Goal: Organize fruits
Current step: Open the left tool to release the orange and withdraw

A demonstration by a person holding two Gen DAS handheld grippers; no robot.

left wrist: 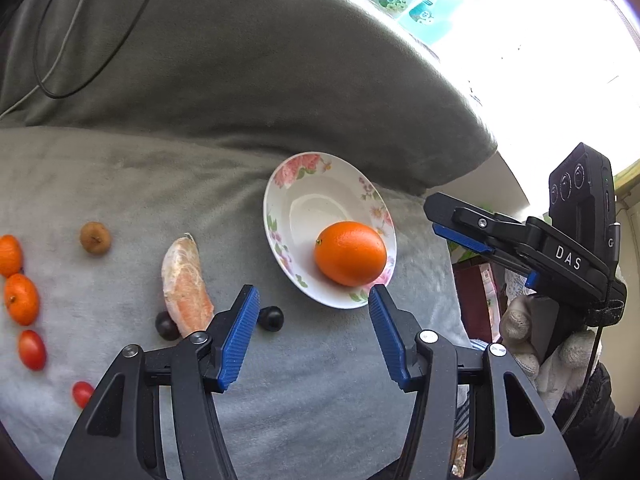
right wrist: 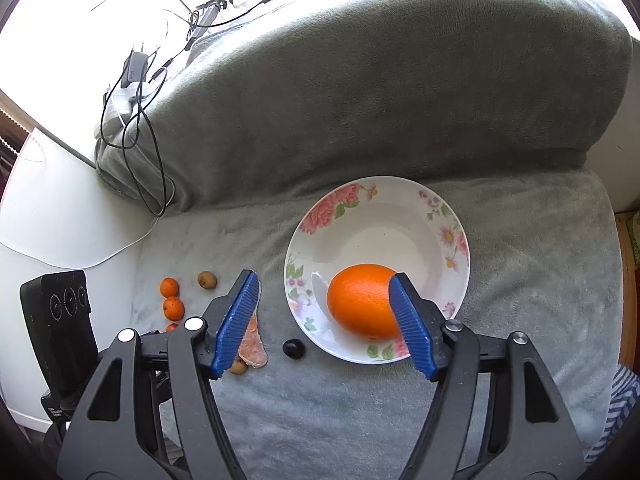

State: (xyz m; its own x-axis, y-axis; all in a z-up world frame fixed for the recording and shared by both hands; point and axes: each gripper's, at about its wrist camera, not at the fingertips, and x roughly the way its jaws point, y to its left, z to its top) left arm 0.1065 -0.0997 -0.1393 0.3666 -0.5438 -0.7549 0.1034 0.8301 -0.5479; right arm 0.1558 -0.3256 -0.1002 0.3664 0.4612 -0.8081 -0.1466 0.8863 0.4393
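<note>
A large orange (left wrist: 350, 254) (right wrist: 364, 300) lies in a white flowered plate (left wrist: 320, 196) (right wrist: 380, 236) on a grey sofa seat. My right gripper (right wrist: 325, 280) (left wrist: 432, 218) hangs open over the plate's near side. Its right finger overlaps the orange in its own view, but nothing is gripped. To the left, my left gripper (left wrist: 314, 296) stands open and empty above the seat. Left of the plate lie a peeled citrus segment (left wrist: 186, 284) (right wrist: 252, 348), two dark grapes (left wrist: 271, 318) (left wrist: 166, 326), two mandarins (left wrist: 21, 299) (right wrist: 173, 307), two cherry tomatoes (left wrist: 32, 350) and a small brown fruit (left wrist: 95, 238) (right wrist: 207, 280).
The grey backrest cushion (right wrist: 380, 92) rises just behind the plate. Black cables (right wrist: 140, 92) hang over its left end beside a white side table (right wrist: 60, 220). A gloved hand (left wrist: 532, 344) holds the right gripper. A second brown fruit (right wrist: 239, 366) sits by the segment.
</note>
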